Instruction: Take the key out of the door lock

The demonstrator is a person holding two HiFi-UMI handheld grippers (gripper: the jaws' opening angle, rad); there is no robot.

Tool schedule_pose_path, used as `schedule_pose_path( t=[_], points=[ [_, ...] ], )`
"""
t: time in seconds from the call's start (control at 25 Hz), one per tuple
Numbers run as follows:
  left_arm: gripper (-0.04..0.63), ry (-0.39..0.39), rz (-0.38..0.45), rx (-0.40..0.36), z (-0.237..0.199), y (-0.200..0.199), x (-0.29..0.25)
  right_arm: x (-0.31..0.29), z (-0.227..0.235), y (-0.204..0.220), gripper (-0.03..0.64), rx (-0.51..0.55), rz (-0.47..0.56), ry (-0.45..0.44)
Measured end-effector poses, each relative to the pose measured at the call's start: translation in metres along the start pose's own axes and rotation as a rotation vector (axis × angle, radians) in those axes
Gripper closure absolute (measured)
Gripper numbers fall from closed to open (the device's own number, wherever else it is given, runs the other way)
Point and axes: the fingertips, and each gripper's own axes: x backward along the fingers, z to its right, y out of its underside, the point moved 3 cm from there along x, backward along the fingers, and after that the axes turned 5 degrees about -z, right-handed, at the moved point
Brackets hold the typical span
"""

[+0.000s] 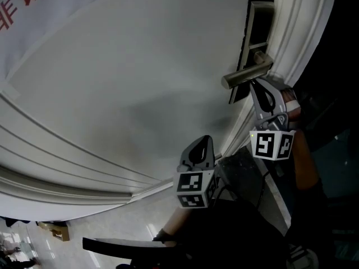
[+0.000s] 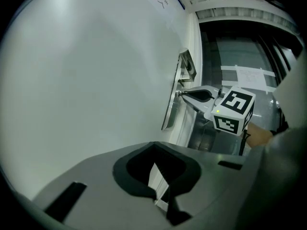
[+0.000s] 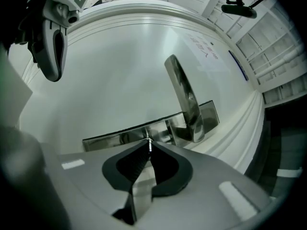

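Observation:
A white door (image 1: pixel 140 83) carries a long metal lock plate (image 1: pixel 257 35) with a lever handle (image 1: pixel 245 74). My right gripper (image 1: pixel 255 87) reaches the plate just below the handle. In the right gripper view its jaws are shut, and a thin metal key (image 3: pixel 150 144) shows edge-on between the tips, right at the plate (image 3: pixel 115 139). The keyhole itself is hidden. The handle (image 3: pixel 184 97) juts out just right of the tips. My left gripper (image 1: pixel 205 142) hangs lower and left, away from the lock, shut with nothing in it (image 2: pixel 160 195).
Raised mouldings (image 1: pixel 67 167) run along the door and its frame (image 1: pixel 303 21). A sign with red lettering (image 1: pixel 22 1) sits at the upper left. A dark glazed opening (image 2: pixel 249 56) lies past the door edge. A forearm (image 1: pixel 303 161) is behind the right gripper.

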Motion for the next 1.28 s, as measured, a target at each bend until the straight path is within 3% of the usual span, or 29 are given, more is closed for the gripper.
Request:
schedule_pose_path(
  t=[1.28],
  points=[
    [0.595,0.000,0.023,0.018,-0.003,-0.001,0.019,0.002,-0.001,-0.001,0.604,0.279,-0.030,-0.067]
  ],
)
